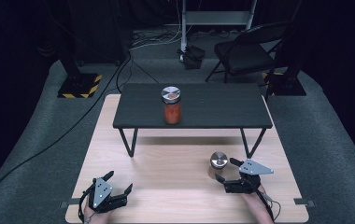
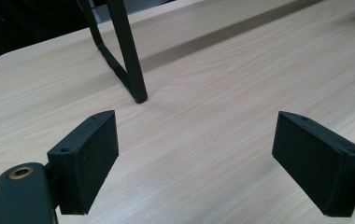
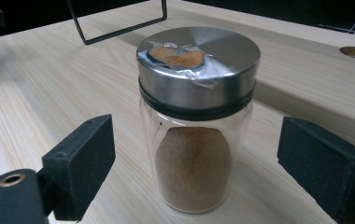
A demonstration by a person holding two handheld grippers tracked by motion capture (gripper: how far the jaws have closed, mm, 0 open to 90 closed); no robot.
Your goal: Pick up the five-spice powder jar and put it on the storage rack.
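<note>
Glass jar (image 3: 195,126) with brown powder stands upright on the light wooden table (image 1: 166,182), near its front right corner and a little in from the front edge. It has a round metal lid (image 3: 199,65), and on top of the lid a small sample of the powder is fixed under clear tape. The powder fills about the lower half of the glass.

The right gripper (image 1: 227,170) is low over the table just in front of this jar. Its jaws stand wide on both sides of the jar, one on each side, and in the right gripper view there is free space between each black pad and the glass, so nothing is gripped.

The left gripper (image 1: 119,182) is near the front left corner of the table, well apart from the jar. Its jaws are wide too, with only bare wood between them. In the left gripper view, one black leg (image 2: 129,56) of the small dark bench (image 1: 192,112) is ahead of it.

This bench stands across the rear half of the table. On its top, close to the middle, a second jar (image 1: 172,105) with red-orange content and the same kind of lid stands upright.
</note>
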